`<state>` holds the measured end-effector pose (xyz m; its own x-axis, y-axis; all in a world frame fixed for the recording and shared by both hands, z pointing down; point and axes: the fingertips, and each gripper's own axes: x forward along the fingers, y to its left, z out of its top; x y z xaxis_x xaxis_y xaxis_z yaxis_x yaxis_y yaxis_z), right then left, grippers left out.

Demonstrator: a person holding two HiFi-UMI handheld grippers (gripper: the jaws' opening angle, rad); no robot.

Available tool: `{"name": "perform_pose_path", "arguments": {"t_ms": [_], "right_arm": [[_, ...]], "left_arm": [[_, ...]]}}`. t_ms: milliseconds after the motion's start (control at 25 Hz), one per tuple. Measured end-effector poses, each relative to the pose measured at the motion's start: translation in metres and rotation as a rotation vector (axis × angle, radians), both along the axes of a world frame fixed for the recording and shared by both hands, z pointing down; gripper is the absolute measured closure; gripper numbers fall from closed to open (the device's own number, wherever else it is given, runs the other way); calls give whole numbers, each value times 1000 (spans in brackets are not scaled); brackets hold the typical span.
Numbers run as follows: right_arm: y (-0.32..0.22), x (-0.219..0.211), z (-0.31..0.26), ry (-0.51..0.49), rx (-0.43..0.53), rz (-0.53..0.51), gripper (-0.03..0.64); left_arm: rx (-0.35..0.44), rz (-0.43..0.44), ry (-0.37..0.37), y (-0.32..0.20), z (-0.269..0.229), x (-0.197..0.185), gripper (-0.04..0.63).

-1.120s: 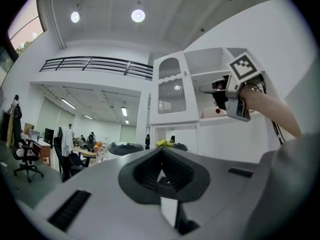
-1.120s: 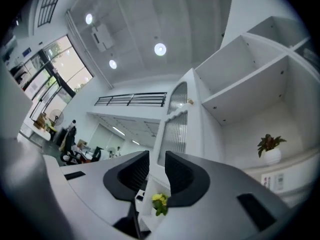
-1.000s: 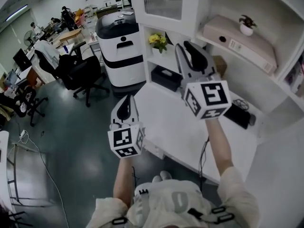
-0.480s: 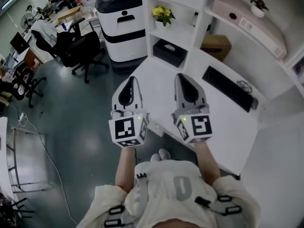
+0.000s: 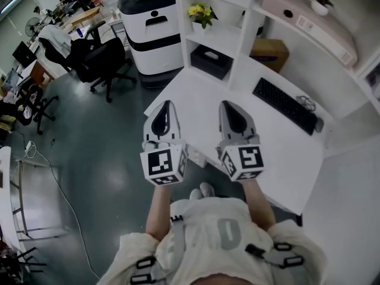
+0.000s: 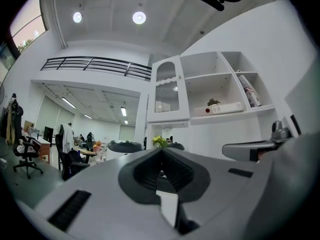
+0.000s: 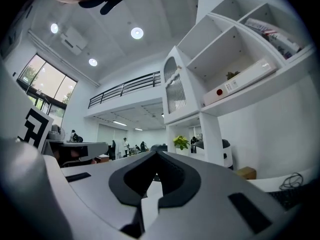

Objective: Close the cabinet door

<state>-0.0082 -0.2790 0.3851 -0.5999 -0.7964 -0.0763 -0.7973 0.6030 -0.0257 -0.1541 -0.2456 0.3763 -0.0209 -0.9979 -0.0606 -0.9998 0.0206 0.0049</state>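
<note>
– Left tool first: how do its jaws stand?
– Pressed together, with nothing between them. Its own view shows the tips meeting over bare air.
– And the right tool?
– Just the same, closed and empty. The two hang side by side, a gap between them, both pointing toward the far shelves.
– What lies under them?
– White counter. The right tool is over its near part. The left one is over the near-left corner, and its marker cube sits out past the edge above the grey floor.
– Farther out?
– On the right of the counter is a black keyboard, well apart from both tools. Beyond it the open shelves hold yellow flowers, a black box and a cardboard box.
– Where is the cabinet door?
– High on the far side, above the flower shelf. The cabinet door is white with an arched ribbed pane, well apart from both tools, and appears to lie flush in its frame. Right of it, an open shelf carries a long pale box and a small plant.
</note>
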Motion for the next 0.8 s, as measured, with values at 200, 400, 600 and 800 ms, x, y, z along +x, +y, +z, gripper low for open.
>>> {"name": "perform_pose_path", "arguments": {"t_ms": [200,400,600,800], "right_arm": [[-1,6,-4,1,9,10,612],[1,10,3,-10,-15,-1,612],[1,16,5,1,-15,4,612],[0,18,5,5,-17,2,612]], "left_arm": [[5,6,1,0,-2,4,591],[1,6,7,0,-1,10,591],[-6,6,6,0,0,13,591],[-16,-1,17,1,5,12,591]]}}
